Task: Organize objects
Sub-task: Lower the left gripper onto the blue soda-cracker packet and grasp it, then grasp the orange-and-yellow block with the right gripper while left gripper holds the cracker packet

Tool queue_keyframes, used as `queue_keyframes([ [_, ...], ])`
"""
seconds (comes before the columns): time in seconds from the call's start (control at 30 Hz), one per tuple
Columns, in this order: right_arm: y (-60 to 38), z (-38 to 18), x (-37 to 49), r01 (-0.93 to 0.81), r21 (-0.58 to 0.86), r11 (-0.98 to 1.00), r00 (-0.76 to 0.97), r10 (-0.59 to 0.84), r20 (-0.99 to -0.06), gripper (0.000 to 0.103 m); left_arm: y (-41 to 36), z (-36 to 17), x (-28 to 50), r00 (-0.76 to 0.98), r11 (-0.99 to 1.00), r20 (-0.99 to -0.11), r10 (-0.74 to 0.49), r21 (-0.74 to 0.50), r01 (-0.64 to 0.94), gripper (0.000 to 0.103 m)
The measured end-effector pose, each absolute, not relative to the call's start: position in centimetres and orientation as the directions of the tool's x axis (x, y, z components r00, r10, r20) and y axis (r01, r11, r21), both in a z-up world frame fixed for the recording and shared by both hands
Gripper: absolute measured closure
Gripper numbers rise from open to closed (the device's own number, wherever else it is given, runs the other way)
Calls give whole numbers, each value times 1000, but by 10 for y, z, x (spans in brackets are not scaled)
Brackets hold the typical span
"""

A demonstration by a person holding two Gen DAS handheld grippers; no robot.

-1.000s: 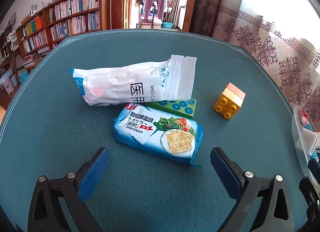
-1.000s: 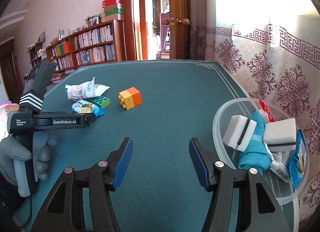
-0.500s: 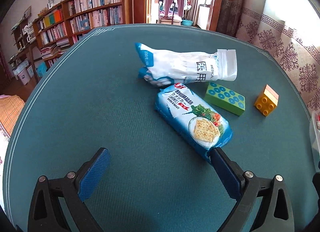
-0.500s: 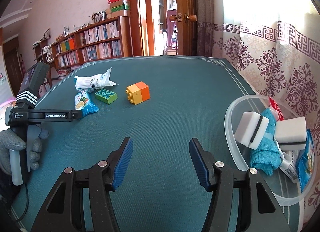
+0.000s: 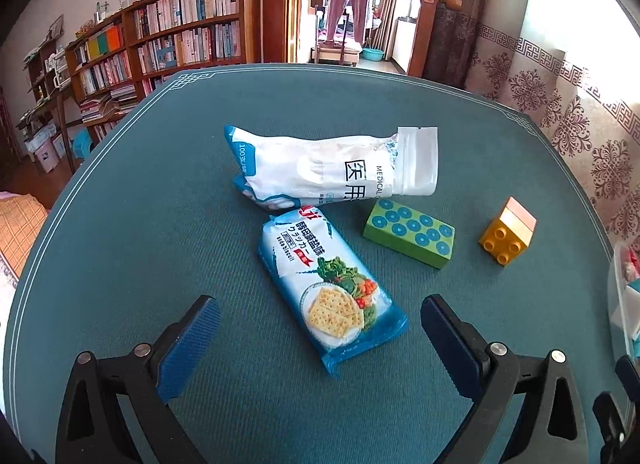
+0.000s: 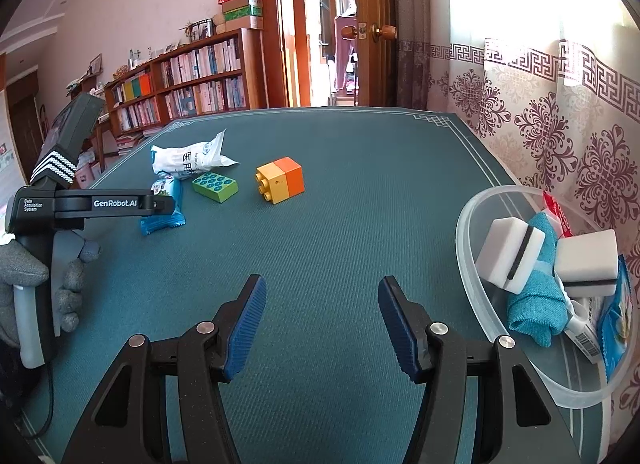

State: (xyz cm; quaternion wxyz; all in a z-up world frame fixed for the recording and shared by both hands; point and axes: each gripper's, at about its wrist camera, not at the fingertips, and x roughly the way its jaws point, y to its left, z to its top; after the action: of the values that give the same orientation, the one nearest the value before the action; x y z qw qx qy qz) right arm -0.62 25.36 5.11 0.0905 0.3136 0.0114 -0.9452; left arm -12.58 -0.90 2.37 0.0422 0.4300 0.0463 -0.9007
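Observation:
A blue cracker packet lies on the teal table, its near end between the wide-apart fingers of my left gripper, which is open and touches nothing. Behind it lie a white medical pouch, a green studded block and a yellow-orange block. From the right wrist, the same packet, pouch, green block and yellow-orange block sit far left. My right gripper hovers open over bare cloth.
A clear plastic bowl at the right edge holds white sponges, a blue cloth and packets. A gloved hand holds the left gripper's handle. Bookshelves and a doorway stand beyond the table; a patterned curtain hangs on the right.
The left gripper's view swung across the objects and the cracker packet now lies lengthwise between its fingers. The right gripper stayed where it was, still open.

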Motion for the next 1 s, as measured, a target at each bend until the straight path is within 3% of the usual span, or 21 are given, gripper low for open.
queue_keyframes([
  [0.33,254,49,-6,173,37,-984,-783,-161,-601,43,-19,11,-147,-604,-985,-793,-79,-33,172,2],
  [0.43,254,49,-7,166,33,-986,-782,-152,-605,43,-20,12,-146,-611,-986,-788,-75,-33,164,10],
  [0.53,253,47,-8,163,25,-986,-776,-144,-615,43,-20,14,-144,-615,-986,-781,-106,0,169,29],
  [0.6,250,47,-9,166,12,-986,-772,-137,-621,43,-19,16,-142,-620,-987,-778,-102,-1,163,48],
  [0.67,247,45,-12,178,11,-984,-759,-144,-634,43,-18,18,-140,-623,-987,-775,-106,8,159,58],
  [1.0,223,45,-64,227,69,-972,-707,-213,-674,43,-20,27,-128,-635,-989,-770,-64,-35,141,60],
])
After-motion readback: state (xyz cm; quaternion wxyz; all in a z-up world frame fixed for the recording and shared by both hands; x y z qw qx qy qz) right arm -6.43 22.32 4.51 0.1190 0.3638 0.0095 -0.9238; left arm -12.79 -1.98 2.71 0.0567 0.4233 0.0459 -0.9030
